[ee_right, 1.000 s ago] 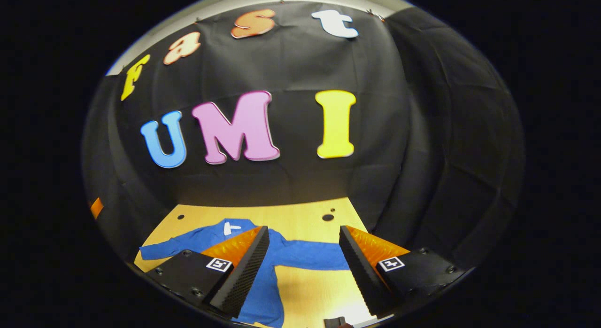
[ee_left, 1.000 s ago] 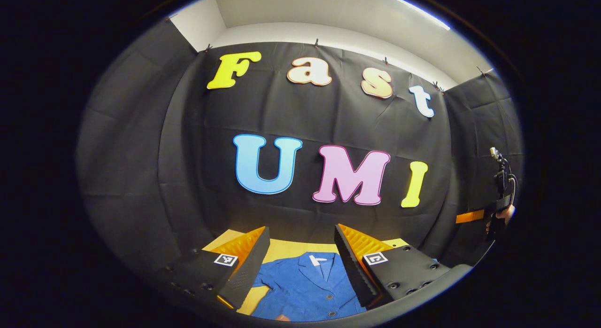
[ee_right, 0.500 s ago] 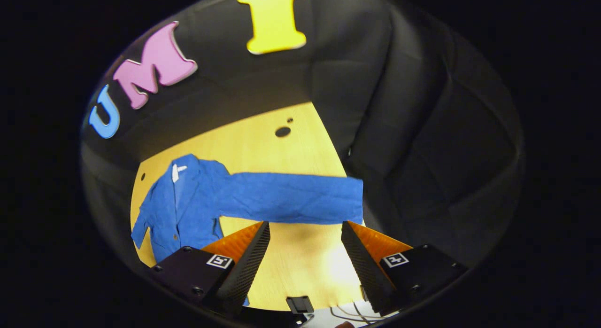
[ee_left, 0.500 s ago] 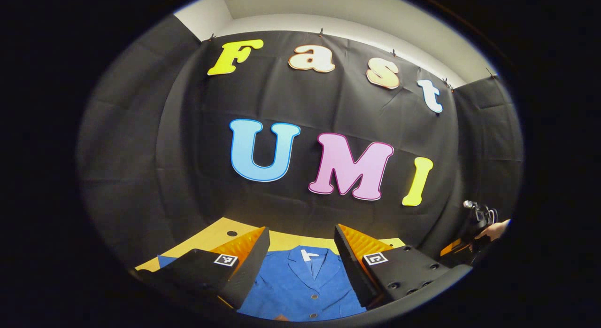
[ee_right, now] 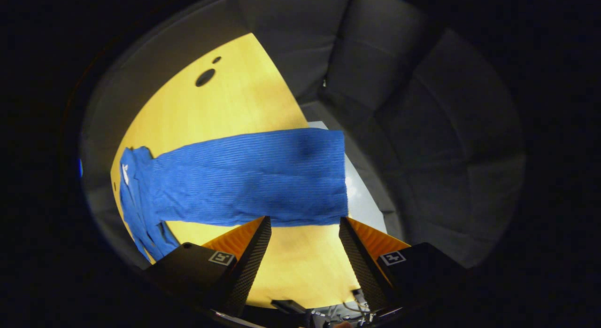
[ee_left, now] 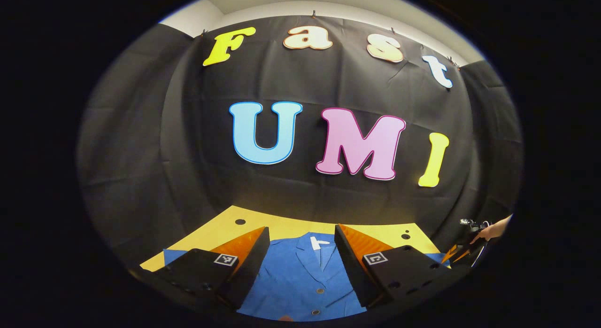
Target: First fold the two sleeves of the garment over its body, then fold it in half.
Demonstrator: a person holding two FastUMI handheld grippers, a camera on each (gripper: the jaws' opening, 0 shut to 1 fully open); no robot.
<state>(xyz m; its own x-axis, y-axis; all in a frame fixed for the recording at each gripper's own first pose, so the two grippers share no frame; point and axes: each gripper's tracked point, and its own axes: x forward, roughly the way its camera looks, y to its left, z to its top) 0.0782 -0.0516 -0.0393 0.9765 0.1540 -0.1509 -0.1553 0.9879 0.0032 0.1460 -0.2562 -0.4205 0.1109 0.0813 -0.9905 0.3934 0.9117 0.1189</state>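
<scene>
Blue jacket [ee_left: 300,281] flat on the yellow table [ee_right: 235,102], sleeves not folded yet.
Left gripper [ee_left: 300,253] hovers wide open over the collar; right gripper [ee_right: 304,238], fingers spread, holds nothing just above the outstretched sleeve [ee_right: 253,177].

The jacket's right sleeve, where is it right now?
In the right gripper view, the sleeve lies flat across the wooden table, just beyond the open right gripper, its cuff reaching the table's right edge.

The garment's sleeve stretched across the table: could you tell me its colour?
Blue sleeve, finely ribbed, clearest in the right gripper view.
</scene>
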